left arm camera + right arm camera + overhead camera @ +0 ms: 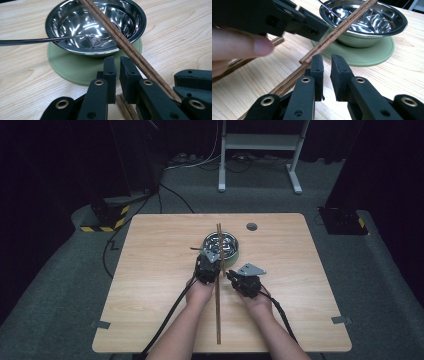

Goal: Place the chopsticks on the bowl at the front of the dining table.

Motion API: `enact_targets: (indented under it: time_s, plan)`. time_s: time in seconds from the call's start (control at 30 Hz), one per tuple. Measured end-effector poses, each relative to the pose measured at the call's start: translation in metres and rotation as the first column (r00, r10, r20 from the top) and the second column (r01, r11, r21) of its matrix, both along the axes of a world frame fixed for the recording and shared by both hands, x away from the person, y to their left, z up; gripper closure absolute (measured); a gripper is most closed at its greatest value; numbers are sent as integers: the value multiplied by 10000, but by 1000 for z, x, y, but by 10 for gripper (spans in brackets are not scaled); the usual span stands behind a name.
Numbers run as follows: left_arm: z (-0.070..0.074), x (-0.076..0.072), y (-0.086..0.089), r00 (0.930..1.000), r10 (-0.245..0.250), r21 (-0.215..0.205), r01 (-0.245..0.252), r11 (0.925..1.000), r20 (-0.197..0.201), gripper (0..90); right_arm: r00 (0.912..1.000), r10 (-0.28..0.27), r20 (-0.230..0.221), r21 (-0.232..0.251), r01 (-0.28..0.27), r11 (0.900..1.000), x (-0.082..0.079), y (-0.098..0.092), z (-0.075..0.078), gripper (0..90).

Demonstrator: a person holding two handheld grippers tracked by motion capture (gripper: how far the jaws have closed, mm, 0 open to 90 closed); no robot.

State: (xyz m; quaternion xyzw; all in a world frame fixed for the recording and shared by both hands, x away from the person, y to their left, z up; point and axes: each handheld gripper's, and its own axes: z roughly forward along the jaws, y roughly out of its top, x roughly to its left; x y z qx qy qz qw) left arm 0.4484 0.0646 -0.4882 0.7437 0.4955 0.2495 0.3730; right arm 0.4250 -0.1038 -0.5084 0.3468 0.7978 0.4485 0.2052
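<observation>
Both grippers sit side by side at the middle of the desk (pixel 150 285), near the person's edge of a steel bowl (pixel 221 245). Left gripper (pixel 207 268): fingers (pixel 109 75) nearly shut, only a thin slit between them, nothing clamped. Right gripper (pixel 245 279): fingers (pixel 317 72) also almost closed, narrow gap, empty. A pair of long wooden chopsticks (pixel 218 290) runs front to back between the two grippers; the far end rests tilted across the bowl rim, the near end lies on the desk toward the person. In the left gripper view the chopsticks pass just right of that gripper's fingers, apart from the pads. In the right gripper view they pass just left of the fingers; contact cannot be told. The bowl stands on a round green mat (pixel 72 67), and a thin metal utensil (pixel 37 40) leans inside it over the rim.
</observation>
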Motion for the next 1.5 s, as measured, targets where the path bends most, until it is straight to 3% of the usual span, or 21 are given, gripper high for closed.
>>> enact_targets:
  time_s: [0.13, 0.27, 0.43, 0.6, 0.73, 1.2, 1.5]
  plan:
    - [2, -7, 1, 9998, -181, 100, 181, 9998, -19, 821, 10000, 16, -19, -12, -16, 10000, 0, -1, 0, 799]
    - [1, -23, 0, 9995, -329, 214, 330, 9992, -34, 782, 10000, 95, -22, -209, -96, 9997, -2, -3, -2, 798]
    - [-1, -49, 5, 9985, -546, 413, 549, 9976, -91, 760, 9999, 91, -49, -114, -91, 9999, -3, -5, -2, 799]
    - [-2, -59, -3, 9958, -916, 538, 916, 9943, -25, 735, 10000, 4, -48, -74, -4, 10000, -2, -7, -2, 799]
    - [-4, -58, -9, 9938, -1108, 512, 1111, 9925, -91, 743, 9998, -153, -109, -113, 152, 9998, -2, -10, -3, 795]
    - [-4, -53, -14, 9948, -1016, 348, 1013, 9942, 51, 834, 9997, -169, -200, -19, 169, 9999, 0, -11, -4, 787]
    - [-3, -56, -12, 9946, -1020, 597, 1007, 9931, 190, 834, 9999, 46, -95, -62, -46, 10000, -2, -7, -3, 818]
